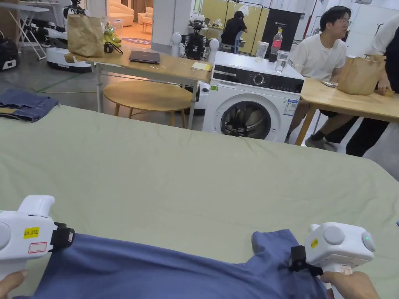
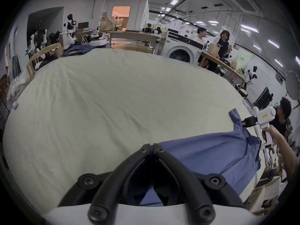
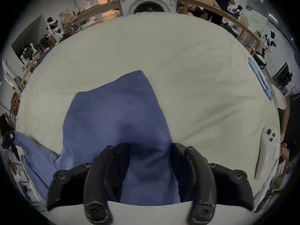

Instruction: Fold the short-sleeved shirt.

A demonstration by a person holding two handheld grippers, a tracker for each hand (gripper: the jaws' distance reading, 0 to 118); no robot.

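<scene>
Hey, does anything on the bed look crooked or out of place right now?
The blue shirt isn't flat: its sleeve sticks up toward the middle of the green sheet, and the cloth near the right gripper is bunched. Jeans lie piled at the far left corner.

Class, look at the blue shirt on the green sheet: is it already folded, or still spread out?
Spread out, unfolded. The blue shirt stretches between the left gripper and the right gripper, one sleeve sticking out.

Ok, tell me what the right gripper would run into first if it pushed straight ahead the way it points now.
The blue shirt: the right gripper has its jaws apart with the cloth lying between and ahead of them. Past the shirt's far edge comes bare green sheet, though how high the gripper rides above it is unclear.
</scene>
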